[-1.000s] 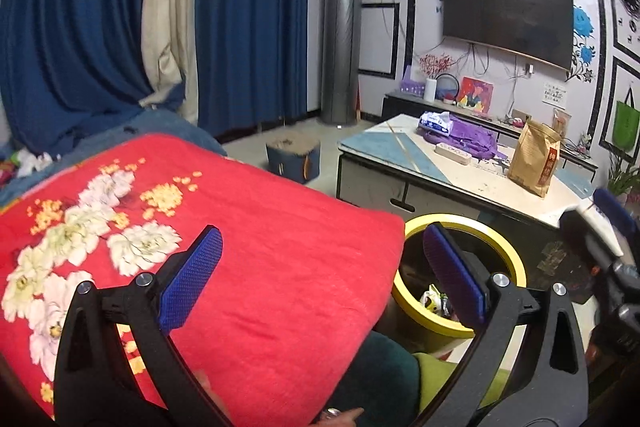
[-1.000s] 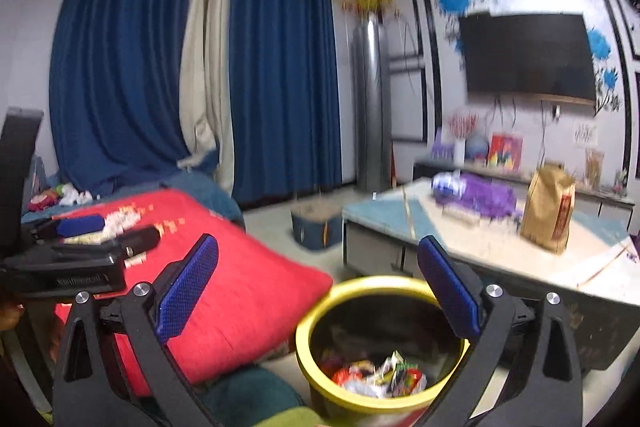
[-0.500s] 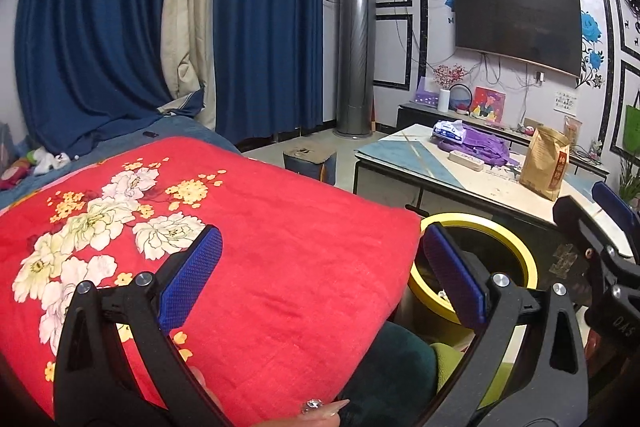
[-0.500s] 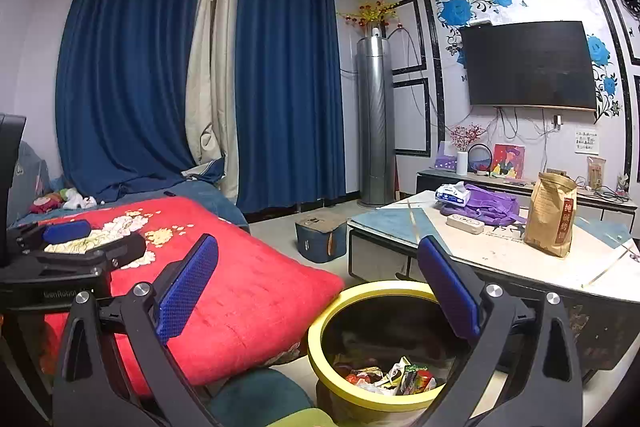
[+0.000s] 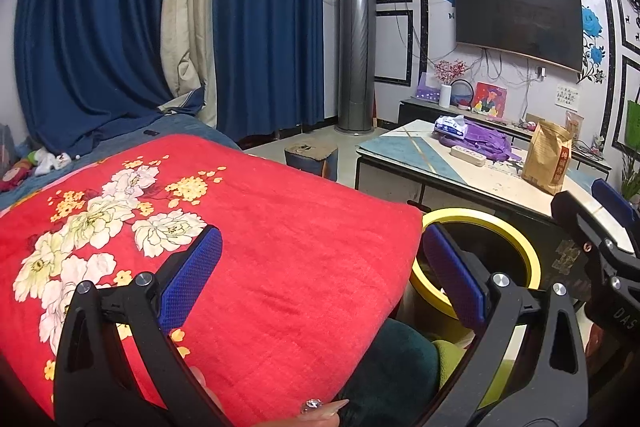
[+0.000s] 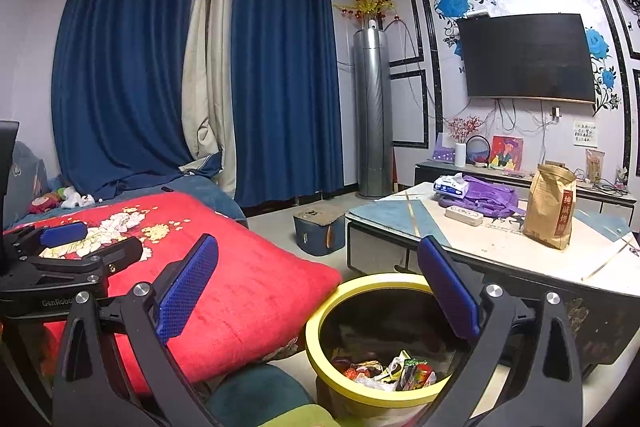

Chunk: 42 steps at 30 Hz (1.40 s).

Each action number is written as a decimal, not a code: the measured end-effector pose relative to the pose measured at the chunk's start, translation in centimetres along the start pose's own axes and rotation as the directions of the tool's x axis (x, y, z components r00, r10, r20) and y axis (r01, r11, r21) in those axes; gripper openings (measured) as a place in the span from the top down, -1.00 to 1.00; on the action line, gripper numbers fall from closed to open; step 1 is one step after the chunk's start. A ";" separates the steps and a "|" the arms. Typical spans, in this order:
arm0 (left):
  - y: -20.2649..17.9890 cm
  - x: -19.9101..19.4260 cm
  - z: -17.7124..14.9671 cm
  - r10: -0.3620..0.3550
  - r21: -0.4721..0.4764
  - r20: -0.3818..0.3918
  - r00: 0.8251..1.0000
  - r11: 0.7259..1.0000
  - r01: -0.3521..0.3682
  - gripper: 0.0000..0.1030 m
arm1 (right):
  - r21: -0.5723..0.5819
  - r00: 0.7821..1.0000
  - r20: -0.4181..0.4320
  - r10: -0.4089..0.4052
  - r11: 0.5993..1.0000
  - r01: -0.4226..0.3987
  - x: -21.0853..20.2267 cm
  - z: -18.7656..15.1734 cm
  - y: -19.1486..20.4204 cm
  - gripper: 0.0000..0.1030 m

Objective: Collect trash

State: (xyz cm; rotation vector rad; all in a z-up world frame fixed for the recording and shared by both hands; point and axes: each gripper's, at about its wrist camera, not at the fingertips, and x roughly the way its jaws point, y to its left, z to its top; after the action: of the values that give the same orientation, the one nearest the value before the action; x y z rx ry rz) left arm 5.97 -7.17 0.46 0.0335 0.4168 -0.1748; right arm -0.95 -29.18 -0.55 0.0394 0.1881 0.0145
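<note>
I have both grippers up and empty: the left gripper [image 5: 320, 275] is spread wide over the red blanket [image 5: 288, 259], and the right gripper [image 6: 316, 287] is just as wide, with the bin [image 6: 320, 339] low between its fingers. The trash [image 6: 384, 373] I can see is a heap of wrappers at the bottom of that bin, below and just ahead of the right gripper; from the left one only the yellow rim shows, ahead to the right past the blanket's edge. I see no loose trash within reach of either gripper, so my main worry is grabbing the wrong thing: the brown bag [image 6: 550, 211] and the tissue pack [image 6: 450, 185] on the table [image 6: 500, 247], ahead to the right, may not be rubbish at all. If I reach there with the right gripper, I could clip the bin rim and tip it, spilling the wrappers. The grippers also sit close together, so crossing them risks a knock. Dropping the left one blindly would snag the blanket.
</note>
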 end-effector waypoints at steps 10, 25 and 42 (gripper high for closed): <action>0.2 -0.1 0.0 -0.002 -0.006 0.008 1.000 1.000 0.002 -0.80 | -0.007 1.000 -0.006 0.001 1.000 -0.001 0.0 -0.2 0.1 -0.89; 0.2 -0.2 0.0 0.002 -0.004 0.007 1.000 1.000 -0.002 -0.80 | -0.003 1.000 -0.016 0.007 1.000 -0.007 0.2 -0.2 0.2 -0.89; 0.3 -0.1 -0.1 0.003 -0.004 0.006 1.000 1.000 -0.003 -0.80 | 0.000 1.000 -0.017 0.007 1.000 -0.007 0.2 -0.2 0.2 -0.89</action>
State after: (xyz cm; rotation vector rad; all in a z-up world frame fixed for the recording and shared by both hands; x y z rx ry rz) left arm 5.90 -6.85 0.43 0.0295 0.4112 -0.1715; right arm -0.78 -28.99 -0.74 0.0397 0.2048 0.0219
